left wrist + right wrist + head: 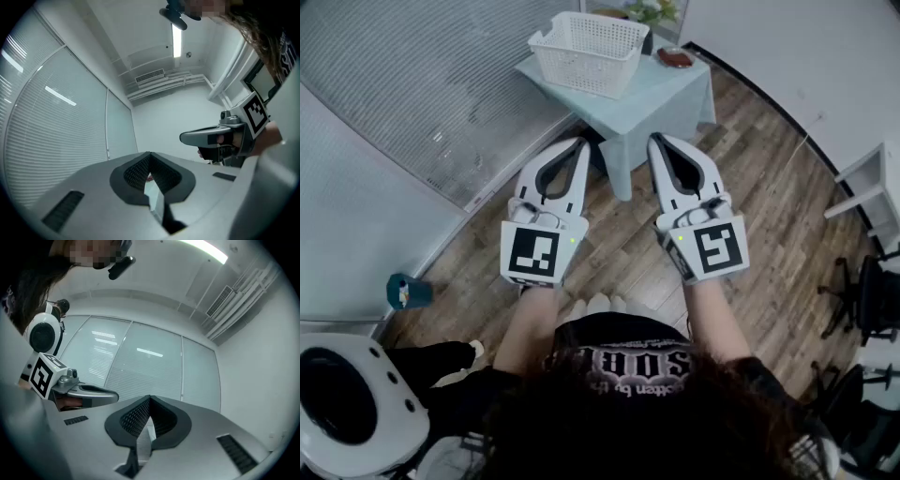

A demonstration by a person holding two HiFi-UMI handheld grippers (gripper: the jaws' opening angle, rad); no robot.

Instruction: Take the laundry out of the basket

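two grippers are held up side by side in front of the person, both pointing slightly upward toward a small table. in the head view the left gripper (578, 143) and the right gripper (660, 140) stand near each other but apart, each with its marker cube toward the person.

in the left gripper view the left gripper (149, 154) has its jaws together at the tips, with nothing clamped between the dark ribbed pads (136, 172). the right gripper view shows the same for the right gripper (149, 399): jaws closed tip to tip and empty. each of these views also catches the other gripper off to one side.

the white laundry basket (581, 77) sits on the table (661, 98), which is draped in a pale blue-green cloth, well ahead of both grippers and touched by neither. its lattice walls and floor show white; i cannot make out any laundry in it from here. a small reddish-brown dish (675, 57) lies on the cloth just beside the basket.

a white washing machine (389, 427) with a round dark door sits at the lower left, and a small teal object (403, 292) stands on the wooden floor (769, 216) near a wall of closed blinds (412, 84). dark office chairs (862, 300) stand at the right edge.
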